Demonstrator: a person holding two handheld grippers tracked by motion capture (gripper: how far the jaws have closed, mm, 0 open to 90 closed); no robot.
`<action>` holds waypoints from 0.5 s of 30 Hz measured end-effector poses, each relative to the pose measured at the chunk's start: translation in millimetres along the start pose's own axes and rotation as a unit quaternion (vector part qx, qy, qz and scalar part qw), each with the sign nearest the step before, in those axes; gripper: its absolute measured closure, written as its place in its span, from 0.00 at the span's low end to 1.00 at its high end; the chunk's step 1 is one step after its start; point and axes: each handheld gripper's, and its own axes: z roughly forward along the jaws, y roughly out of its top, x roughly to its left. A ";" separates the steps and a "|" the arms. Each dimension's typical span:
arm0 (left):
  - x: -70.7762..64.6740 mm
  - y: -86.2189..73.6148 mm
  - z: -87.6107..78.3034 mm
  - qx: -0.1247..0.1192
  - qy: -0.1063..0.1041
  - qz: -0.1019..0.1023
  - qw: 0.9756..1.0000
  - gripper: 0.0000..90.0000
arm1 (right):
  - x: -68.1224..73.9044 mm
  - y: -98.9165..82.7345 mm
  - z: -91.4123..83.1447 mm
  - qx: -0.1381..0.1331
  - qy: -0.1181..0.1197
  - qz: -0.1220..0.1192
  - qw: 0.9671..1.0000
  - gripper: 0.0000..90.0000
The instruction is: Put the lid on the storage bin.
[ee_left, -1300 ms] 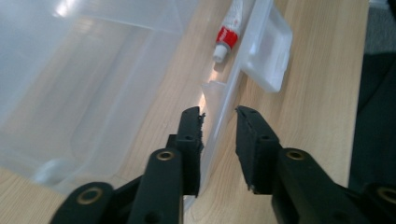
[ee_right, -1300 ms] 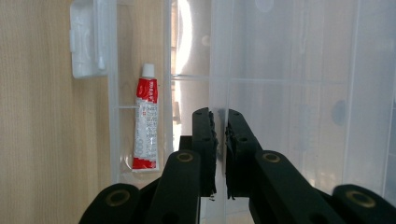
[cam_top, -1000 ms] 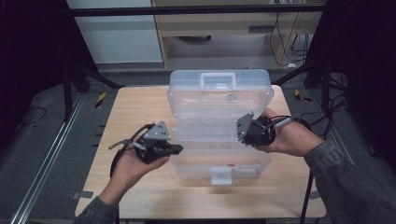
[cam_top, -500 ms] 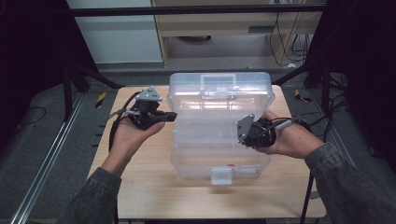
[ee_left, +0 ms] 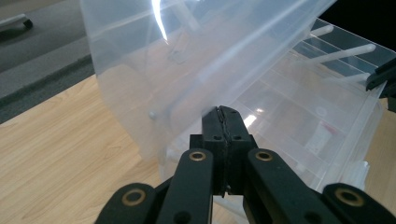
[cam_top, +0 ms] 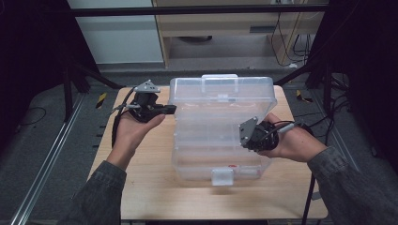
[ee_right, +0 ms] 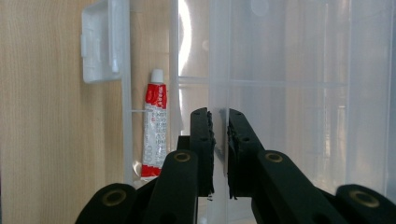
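The clear plastic organizer box (cam_top: 220, 126) sits mid-desk (cam_top: 141, 187) with its lid raised toward the far edge, the left gripper (cam_top: 168, 109), jaws pressed together, at the lid's left edge, the right gripper (cam_top: 244, 136) clamping the box's right wall.

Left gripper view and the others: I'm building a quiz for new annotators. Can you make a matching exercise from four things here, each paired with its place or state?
Things:
1. left gripper
2. right gripper
3. red-and-white tube
4. latch

Places or states:
A. on the front edge, nearest the person
B. jaws closed on a clear wall of the box
C. jaws shut, at the raised lid
D. lying in a compartment by the latch

Pairs: 1-C, 2-B, 3-D, 4-A
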 end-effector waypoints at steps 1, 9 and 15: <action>-0.5 -0.7 -0.1 0.000 -0.001 0.000 1.000 1.00 | 0.5 -0.1 0.2 0.000 0.001 -0.001 1.000 0.92; -1.7 -9.0 -0.3 0.002 -0.007 -0.005 1.000 1.00 | 4.8 -1.5 1.0 -0.004 -0.002 0.001 1.000 0.90; -4.6 -15.0 -1.7 0.002 -0.013 -0.003 1.000 1.00 | 8.9 -3.1 -0.3 -0.019 -0.010 0.008 1.000 0.79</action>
